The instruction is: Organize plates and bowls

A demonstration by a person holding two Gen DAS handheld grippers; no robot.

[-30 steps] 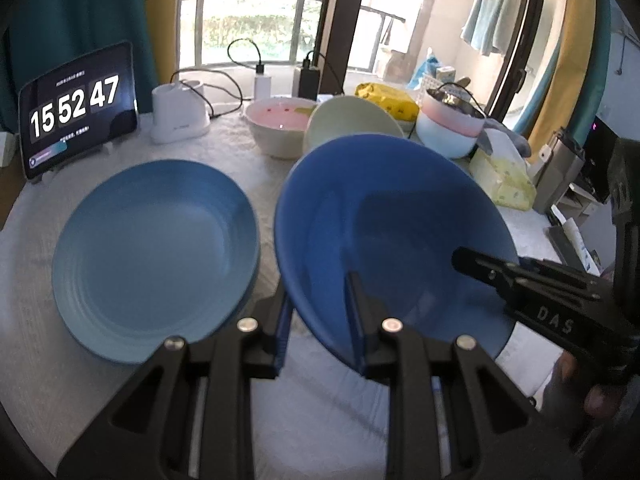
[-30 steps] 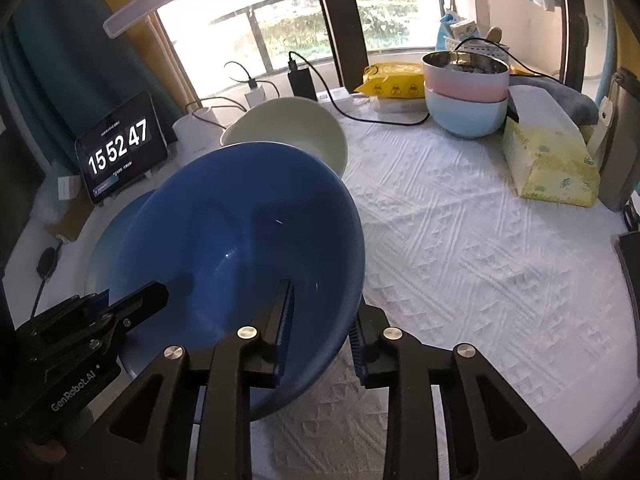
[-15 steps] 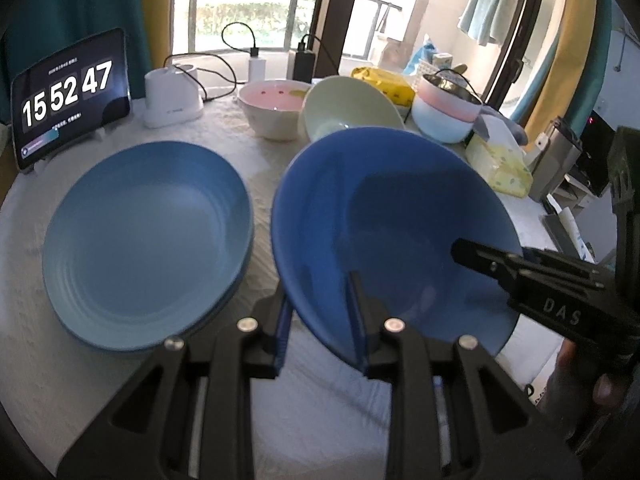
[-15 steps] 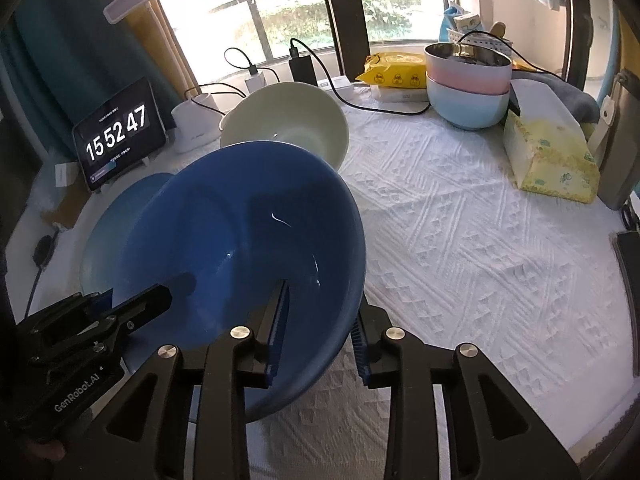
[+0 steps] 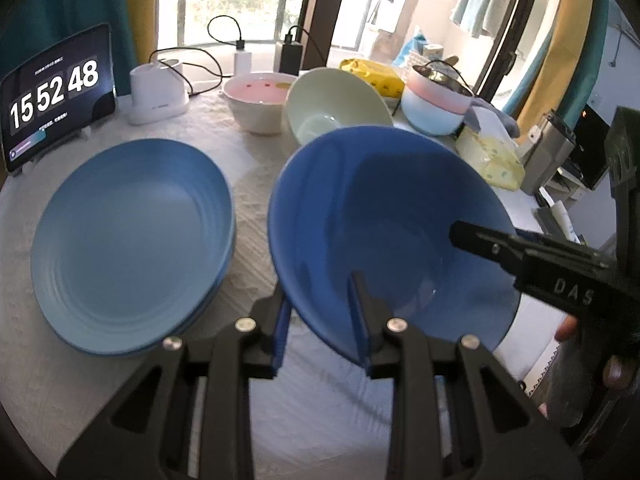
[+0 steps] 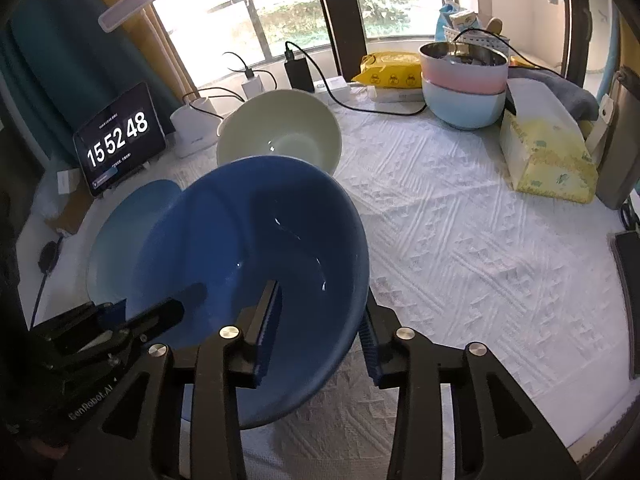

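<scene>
A large dark blue bowl (image 5: 384, 216) is held above the table by both grippers. My left gripper (image 5: 320, 312) is shut on its near rim, one finger inside and one outside. My right gripper (image 6: 318, 320) is shut on the opposite rim of the dark blue bowl (image 6: 256, 264). A stack of light blue plates (image 5: 128, 240) lies on the table to the left, partly hidden behind the bowl in the right wrist view (image 6: 124, 232). A pale green bowl (image 5: 332, 104) stands just behind the blue one, and also shows in the right wrist view (image 6: 280, 132). A pink-lined white bowl (image 5: 256, 100) stands beside it.
Stacked pink and light blue bowls (image 6: 464, 84) stand at the back right, next to a yellow tissue box (image 6: 548, 160). A tablet clock (image 5: 52, 96), a white charger box (image 5: 160, 92) and cables line the back. A white textured cloth (image 6: 480, 248) covers the table.
The blue bowl, held by both grippers, has risen and shifted slightly back from the pale green bowl. The clock has moved from 15:52:47 to 15:52:48.
</scene>
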